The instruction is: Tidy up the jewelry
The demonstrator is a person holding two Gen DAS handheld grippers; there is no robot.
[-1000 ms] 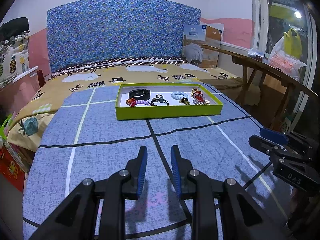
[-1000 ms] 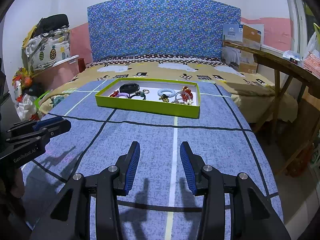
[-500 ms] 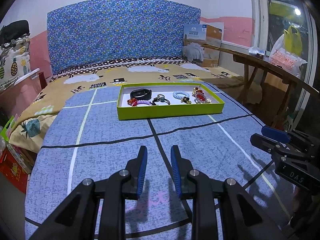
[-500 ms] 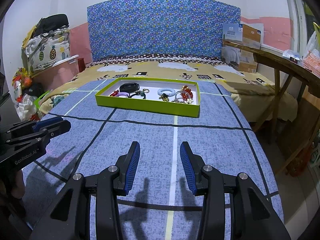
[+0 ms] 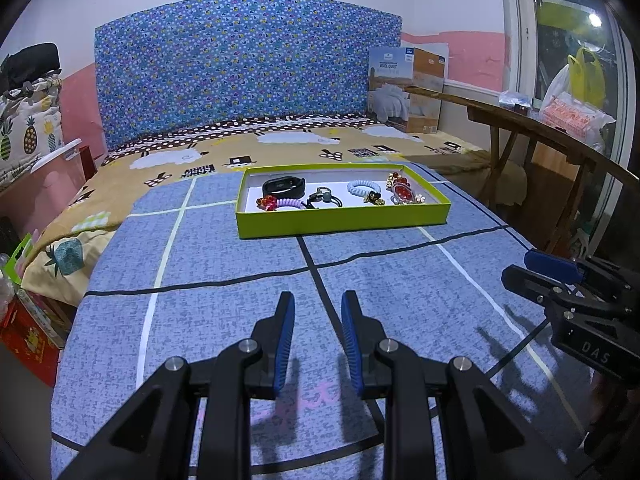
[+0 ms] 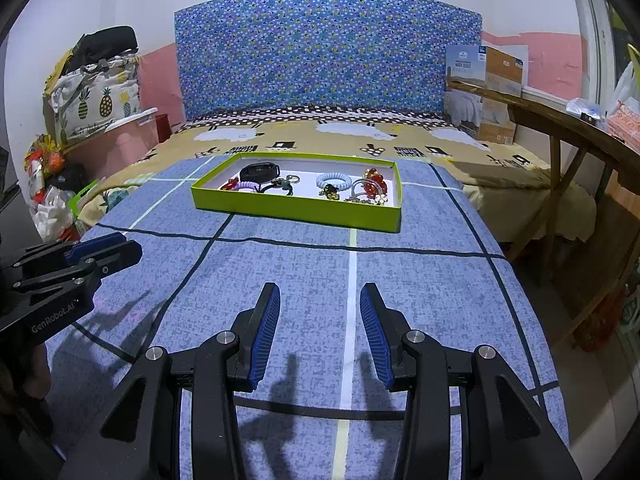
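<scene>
Lime-green shallow cardboard tray at centre of the left wrist view, on blue grid-patterned bedcover, well ahead of left gripper: parted a little, empty. Inside: black band watch, purple coil bracelet with red charm, dark keyring clip, pale blue coil bracelet, red-and-gold beaded piece.

Right wrist view: same tray upper centre, all pieces inside, none loose on the cover. Right gripper at bottom, wider apart, empty. Fits either pieces gathered already or sorting within the tray pending; cannot tell which.
</scene>
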